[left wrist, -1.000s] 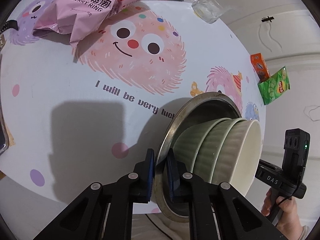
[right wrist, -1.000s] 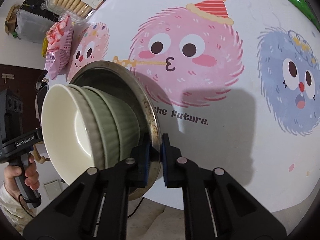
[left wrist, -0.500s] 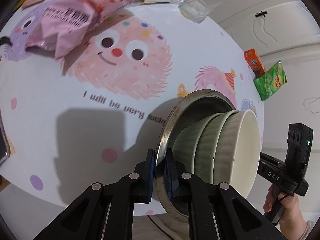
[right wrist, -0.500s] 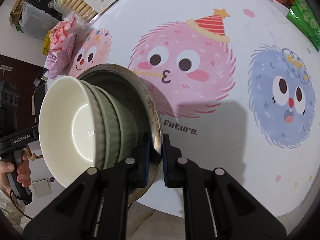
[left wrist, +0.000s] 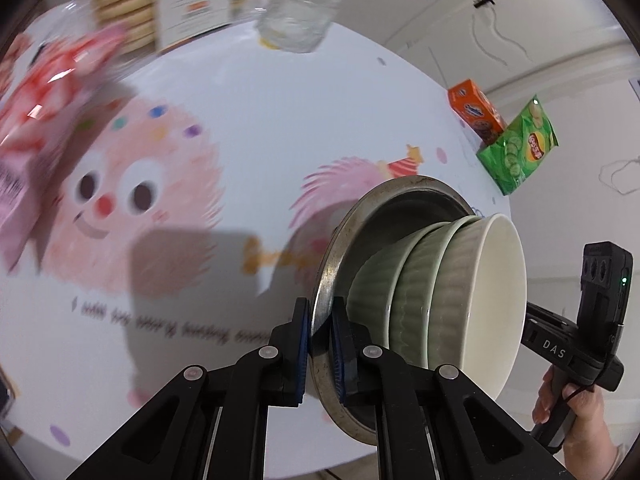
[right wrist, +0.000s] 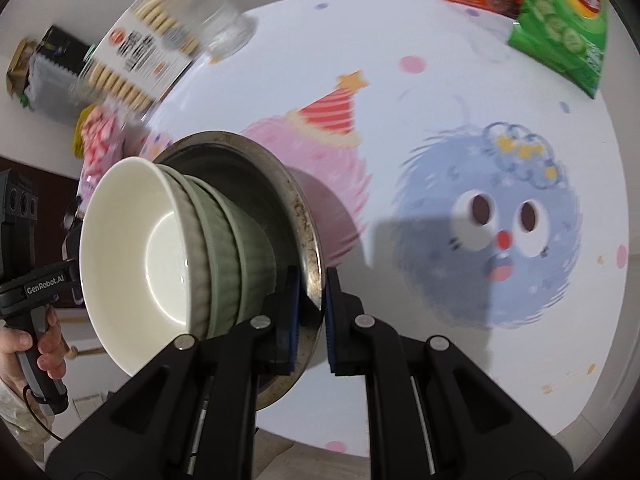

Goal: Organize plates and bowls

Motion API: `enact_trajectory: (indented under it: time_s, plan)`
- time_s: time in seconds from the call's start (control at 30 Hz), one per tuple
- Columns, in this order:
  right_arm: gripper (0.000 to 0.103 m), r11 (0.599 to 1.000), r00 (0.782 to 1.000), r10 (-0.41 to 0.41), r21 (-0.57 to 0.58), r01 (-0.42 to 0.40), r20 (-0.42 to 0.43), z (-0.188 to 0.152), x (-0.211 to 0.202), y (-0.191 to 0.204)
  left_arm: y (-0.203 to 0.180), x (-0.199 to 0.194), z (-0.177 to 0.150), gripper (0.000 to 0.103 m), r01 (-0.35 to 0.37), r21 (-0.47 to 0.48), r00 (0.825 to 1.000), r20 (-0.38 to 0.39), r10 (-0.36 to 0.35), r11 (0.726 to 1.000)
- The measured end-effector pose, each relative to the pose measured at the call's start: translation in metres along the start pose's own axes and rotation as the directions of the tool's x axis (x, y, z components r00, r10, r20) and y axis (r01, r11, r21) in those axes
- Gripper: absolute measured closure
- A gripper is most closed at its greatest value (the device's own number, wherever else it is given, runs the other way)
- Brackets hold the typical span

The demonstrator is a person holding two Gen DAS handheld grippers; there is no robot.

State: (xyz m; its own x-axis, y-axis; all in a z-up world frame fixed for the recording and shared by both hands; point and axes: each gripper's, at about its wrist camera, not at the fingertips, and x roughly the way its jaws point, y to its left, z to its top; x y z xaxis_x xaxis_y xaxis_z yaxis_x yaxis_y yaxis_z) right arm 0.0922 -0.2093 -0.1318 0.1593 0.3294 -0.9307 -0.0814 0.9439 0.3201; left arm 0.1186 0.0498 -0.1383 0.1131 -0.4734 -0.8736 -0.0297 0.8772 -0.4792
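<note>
My left tool (left wrist: 320, 344) pinches the rim of the metal plate (left wrist: 352, 216), which carries three nested bowls (left wrist: 440, 292). Beyond, on the cartoon-printed surface (left wrist: 260, 120), I see a green crisp bag (left wrist: 518, 146) and, blurred, what may be a glass (left wrist: 296, 24)

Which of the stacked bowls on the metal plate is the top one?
The cream-white bowl tops the stack; the two beneath it are ribbed green bowls, the lower one sitting directly in the metal plate that both claws grip by the rim.
</note>
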Motion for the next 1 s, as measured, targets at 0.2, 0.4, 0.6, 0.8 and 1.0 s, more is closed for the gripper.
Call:
enact_trajectory:
  time_s: [0.2,0.4,0.6,0.8,1.0]
  plan:
    - [0.09,0.999,0.999,-0.021,0.049,0.02,0.027,0.018,-0.006,-0.03,-0.034,0.021,0.018,0.094,-0.001,0.052,1.0,-0.002,0.002,0.999]
    - [0.09,0.995,0.999,-0.021,0.101,0.016,0.045,0.034,-0.008,-0.057,-0.054,0.038,0.038,0.094,-0.006,0.082,1.0,-0.003,0.006,0.997]
    - [0.09,0.99,0.999,-0.023,0.138,0.016,0.046,0.043,-0.005,-0.076,-0.063,0.052,0.049,0.094,-0.019,0.085,1.0,-0.014,0.02,0.996]
    - [0.09,0.987,0.999,-0.017,0.158,0.011,0.037,0.043,0.002,-0.082,-0.061,0.056,0.049,0.094,-0.015,0.073,1.0,-0.015,0.016,0.997]
    - [0.09,0.985,0.999,-0.016,0.171,0.008,0.042,0.042,0.002,-0.083,-0.06,0.056,0.049,0.092,-0.016,0.054,1.0,-0.007,0.016,0.998]
